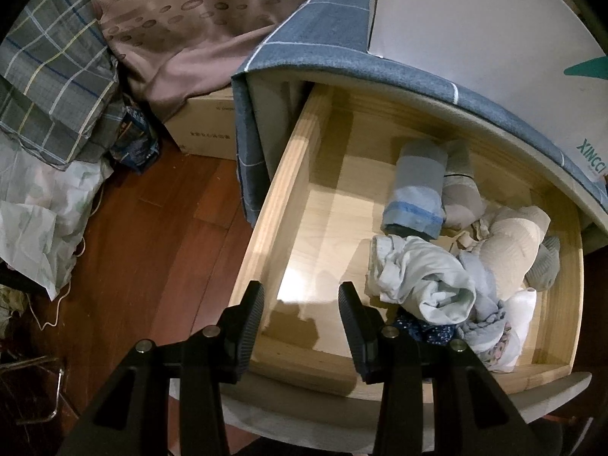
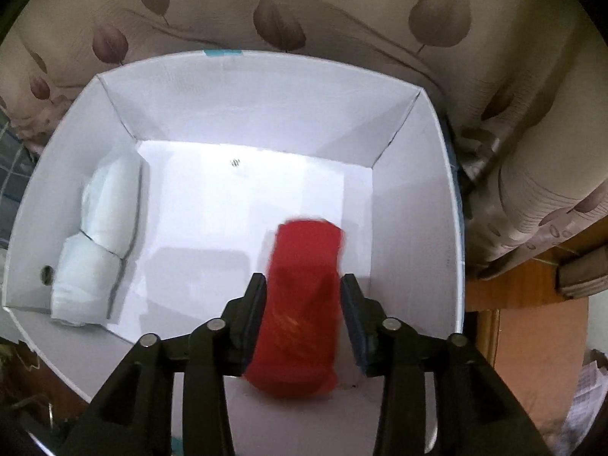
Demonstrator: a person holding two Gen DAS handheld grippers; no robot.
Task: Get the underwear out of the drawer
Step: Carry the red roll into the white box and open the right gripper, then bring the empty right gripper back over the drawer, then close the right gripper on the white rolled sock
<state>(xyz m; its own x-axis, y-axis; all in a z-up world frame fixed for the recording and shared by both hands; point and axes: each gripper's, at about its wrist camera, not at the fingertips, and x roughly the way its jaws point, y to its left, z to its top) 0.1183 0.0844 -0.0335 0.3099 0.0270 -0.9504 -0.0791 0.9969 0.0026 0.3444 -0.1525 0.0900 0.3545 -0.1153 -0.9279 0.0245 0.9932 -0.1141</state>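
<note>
In the left wrist view the wooden drawer (image 1: 273,205) stands pulled open. Rolled and crumpled underwear lies in its right half: a grey-blue roll (image 1: 416,186), a pale blue crumpled piece (image 1: 425,281), a beige piece (image 1: 509,243). My left gripper (image 1: 300,326) is open and empty above the drawer's front left corner. In the right wrist view my right gripper (image 2: 302,315) has a rolled red underwear (image 2: 304,304) between its fingers, over the white box (image 2: 247,121). The roll looks blurred and the right finger stands slightly off it. A white rolled piece (image 2: 98,239) lies at the box's left wall.
The white box (image 1: 475,30) stands on a blue checked cloth (image 1: 315,38) on top of the cabinet. A cardboard box (image 1: 205,125), plaid and floral bedding (image 1: 49,76) and bags lie on the wooden floor (image 1: 152,247) at the left. A leaf-patterned curtain (image 2: 342,11) hangs behind the box.
</note>
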